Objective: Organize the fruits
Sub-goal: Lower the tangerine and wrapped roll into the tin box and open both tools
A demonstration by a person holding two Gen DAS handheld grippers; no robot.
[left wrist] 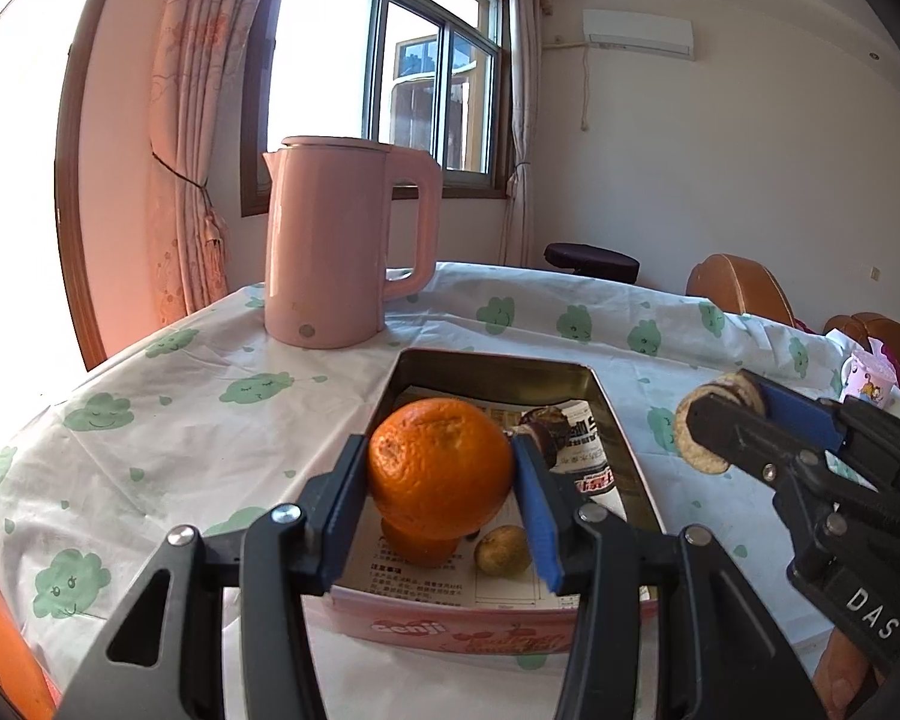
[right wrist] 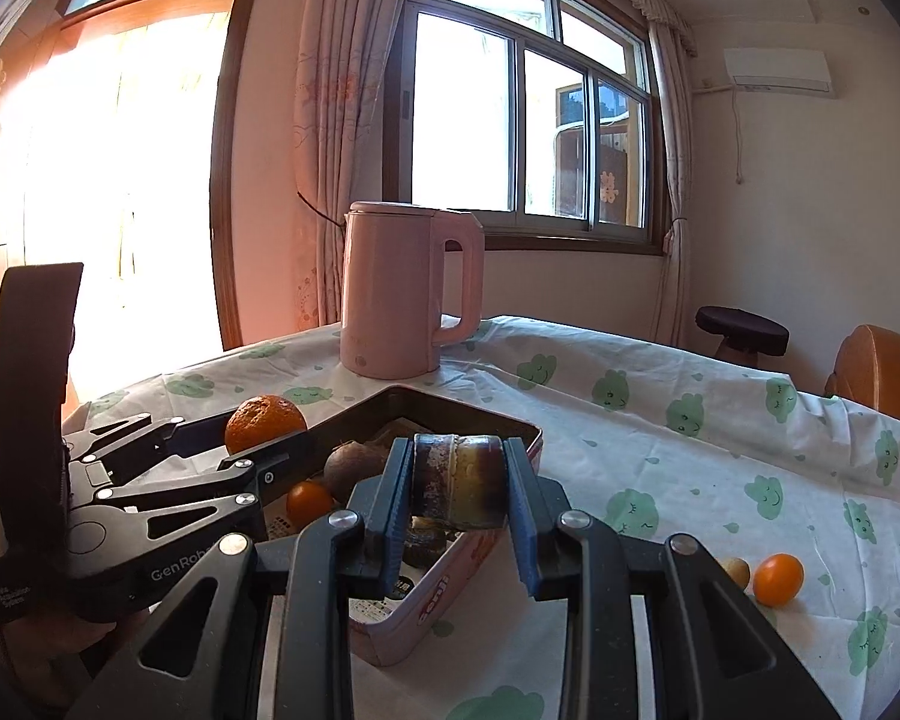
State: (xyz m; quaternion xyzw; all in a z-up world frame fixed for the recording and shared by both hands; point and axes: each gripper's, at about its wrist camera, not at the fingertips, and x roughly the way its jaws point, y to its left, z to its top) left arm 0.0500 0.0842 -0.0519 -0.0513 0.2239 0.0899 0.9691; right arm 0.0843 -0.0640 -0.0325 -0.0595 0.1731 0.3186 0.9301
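My left gripper (left wrist: 441, 468) is shut on a large orange (left wrist: 440, 465) and holds it above the near end of a pink tin tray (left wrist: 498, 618) lined with printed paper. In the tray lie a small orange (left wrist: 417, 546), a small yellow-brown fruit (left wrist: 502, 550) and a dark round fruit (left wrist: 545, 429). My right gripper (right wrist: 457, 483) is shut on a short sugarcane piece (right wrist: 459, 477) and holds it over the tray's right rim (right wrist: 528, 432). It also shows in the left wrist view (left wrist: 714, 426). The left gripper with its orange (right wrist: 265, 422) shows in the right wrist view.
A pink kettle (left wrist: 345, 240) stands just behind the tray. A small orange (right wrist: 779, 579) and a pale small fruit (right wrist: 738, 570) lie on the cloud-print tablecloth at the right. A patterned cup (left wrist: 867, 381) stands at the table's right edge. Orange chairs (left wrist: 741, 285) ring the table.
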